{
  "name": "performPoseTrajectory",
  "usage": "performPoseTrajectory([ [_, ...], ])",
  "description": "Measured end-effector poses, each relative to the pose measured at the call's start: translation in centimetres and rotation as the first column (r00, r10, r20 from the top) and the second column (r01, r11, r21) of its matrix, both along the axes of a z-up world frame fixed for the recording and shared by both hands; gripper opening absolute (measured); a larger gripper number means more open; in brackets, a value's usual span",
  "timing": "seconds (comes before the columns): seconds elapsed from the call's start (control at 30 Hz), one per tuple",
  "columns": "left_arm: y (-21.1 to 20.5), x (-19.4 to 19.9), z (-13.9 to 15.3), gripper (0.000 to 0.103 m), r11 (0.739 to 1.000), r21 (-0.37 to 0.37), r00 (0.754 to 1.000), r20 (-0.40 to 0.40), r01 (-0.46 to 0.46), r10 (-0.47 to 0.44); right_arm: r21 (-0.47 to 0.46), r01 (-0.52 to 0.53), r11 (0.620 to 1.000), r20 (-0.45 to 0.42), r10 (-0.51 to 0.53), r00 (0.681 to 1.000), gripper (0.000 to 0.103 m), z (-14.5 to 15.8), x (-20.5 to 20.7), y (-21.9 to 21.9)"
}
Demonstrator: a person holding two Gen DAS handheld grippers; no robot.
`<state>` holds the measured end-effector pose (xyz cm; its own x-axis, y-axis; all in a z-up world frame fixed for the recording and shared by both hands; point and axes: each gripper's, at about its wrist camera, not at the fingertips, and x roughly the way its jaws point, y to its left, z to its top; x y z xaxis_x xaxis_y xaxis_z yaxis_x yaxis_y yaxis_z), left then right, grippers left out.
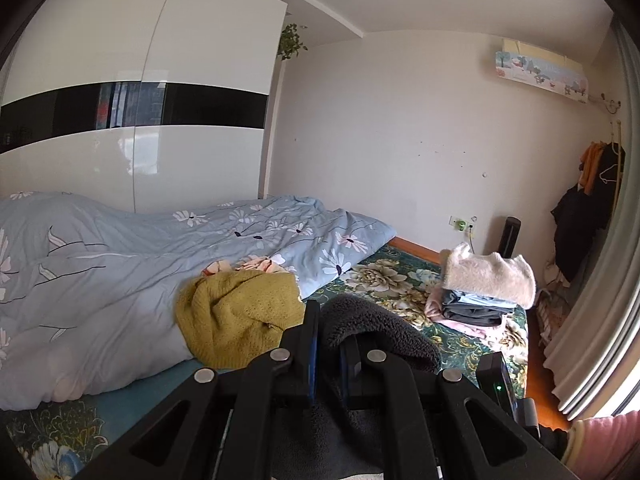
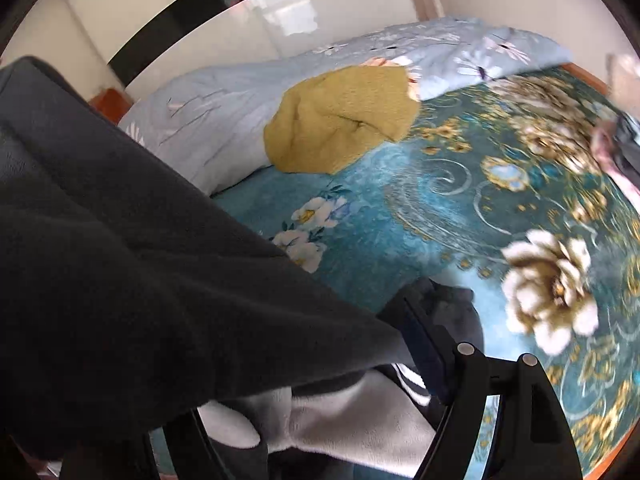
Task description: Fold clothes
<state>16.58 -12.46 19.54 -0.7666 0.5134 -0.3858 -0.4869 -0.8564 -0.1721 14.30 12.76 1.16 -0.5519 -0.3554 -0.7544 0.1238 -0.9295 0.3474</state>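
Dark fleece garment point(image 1: 380, 332) is caught between the fingers of the left claw point(image 1: 329, 344), which are nearly closed on its fuzzy edge. The right claw point(image 2: 424, 320) is clenched on the same garment point(image 2: 140, 280), and the cloth hangs over most of that view and hides one finger. Beneath lies the bed point(image 2: 400, 208) with a teal flowered cover. Further, a mustard knit sweater point(image 1: 236, 316) rests against the blue flowered duvet point(image 1: 120, 256). A stack of folded clothes point(image 1: 480, 292) sits near the bed's far edge. Behind stands a white wardrobe point(image 1: 140, 160).
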Motion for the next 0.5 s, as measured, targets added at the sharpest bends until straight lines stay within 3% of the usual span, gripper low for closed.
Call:
performPoseTrajectory([
  [0.03,-0.4,-0.3,-0.2,0.008,1.0,0.0,1.0,0.011,-0.012,0.012,0.017,-0.009,1.0,0.011,0.009,1.0,0.067,-0.3,-0.7,-0.5],
  [0.07,-0.6,-0.7,-0.6,0.008,1.0,0.002,0.999,0.025,-0.023,0.023,0.021,-0.011,1.0,0.026,0.01,1.0,0.047,-0.7,-1.2,-0.7],
  [0.13,-0.9,-1.2,-1.2,0.008,0.999,0.003,0.999,0.042,-0.032,0.032,0.005,0.014,1.0,0.051,-0.014,0.999,0.022,-1.5,-1.9,-0.7],
  [0.17,-0.9,-1.3,-1.4,0.008,1.0,0.002,0.999,0.045,-0.031,0.031,-0.009,0.03,1.0,0.052,-0.029,0.998,0.015,-1.7,-2.0,-0.5],
  [0.37,0.4,-1.5,-0.5,0.008,1.0,0.017,1.0,0.005,0.004,-0.004,-0.035,0.178,0.983,-0.03,-0.179,0.983,0.011,1.5,-1.6,3.6],
  [0.5,2.1,-1.3,2.8,0.008,0.998,0.047,0.996,-0.085,0.032,-0.028,-0.009,0.278,0.96,-0.157,-0.276,0.948,0.01,7.4,-0.4,7.2],
])
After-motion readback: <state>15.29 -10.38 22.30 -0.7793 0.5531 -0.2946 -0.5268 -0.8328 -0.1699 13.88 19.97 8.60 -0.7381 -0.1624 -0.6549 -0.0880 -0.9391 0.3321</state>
